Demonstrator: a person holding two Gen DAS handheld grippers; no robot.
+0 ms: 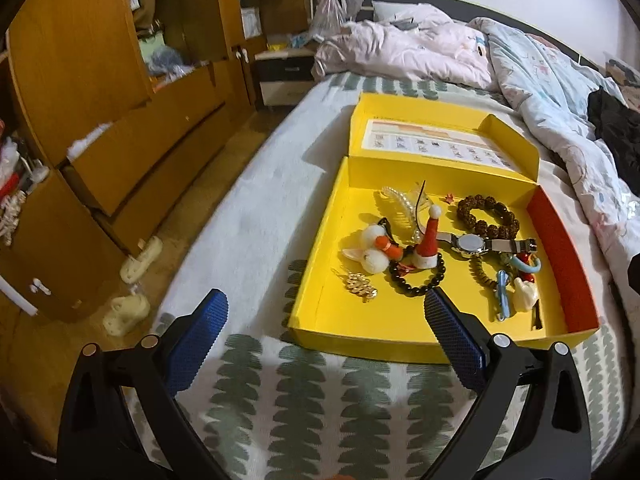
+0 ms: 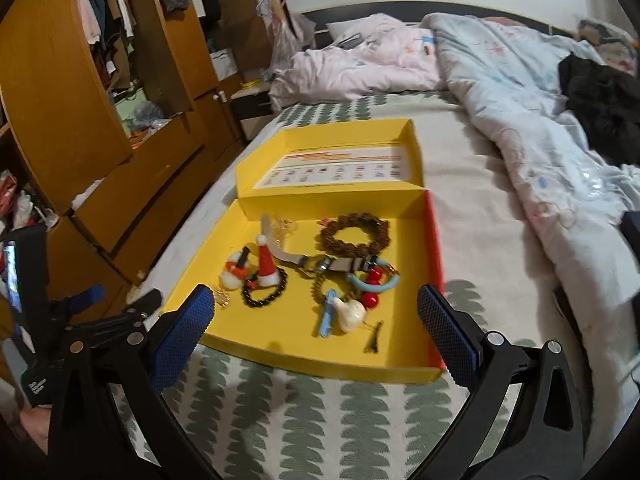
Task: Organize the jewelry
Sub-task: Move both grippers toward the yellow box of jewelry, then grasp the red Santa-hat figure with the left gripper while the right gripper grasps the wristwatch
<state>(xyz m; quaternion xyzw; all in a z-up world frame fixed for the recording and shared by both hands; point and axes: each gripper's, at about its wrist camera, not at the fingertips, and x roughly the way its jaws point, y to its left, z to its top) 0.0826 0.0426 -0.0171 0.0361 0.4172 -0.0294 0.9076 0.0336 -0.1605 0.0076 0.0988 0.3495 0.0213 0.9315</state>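
An open yellow box (image 1: pixel 320 280) (image 2: pixel 304 354) lies on the bed with its lid folded back. Inside are a brown bead bracelet (image 1: pixel 486 214) (image 2: pixel 354 234), a silver watch (image 1: pixel 474 244) (image 2: pixel 324 264), a black bead bracelet (image 1: pixel 418 276) (image 2: pixel 264 290), a small red Santa hat (image 1: pixel 428 240) (image 2: pixel 266 266), a gold brooch (image 1: pixel 360 286), white pompom clips (image 1: pixel 372 248) and a blue clip (image 1: pixel 502 294) (image 2: pixel 326 316). My left gripper (image 1: pixel 326 300) is open and empty in front of the box's near left corner. My right gripper (image 2: pixel 316 294) is open and empty above the box's front edge.
The bed (image 1: pixel 304 408) has a white cover with green leaf prints. A crumpled duvet (image 2: pixel 540 128) and pink bedding (image 1: pixel 400 52) lie behind and right of the box. A wooden wardrobe (image 1: pixel 100 120) with open drawers stands left, slippers (image 1: pixel 140 260) on the floor. The left gripper shows in the right wrist view (image 2: pixel 92 320).
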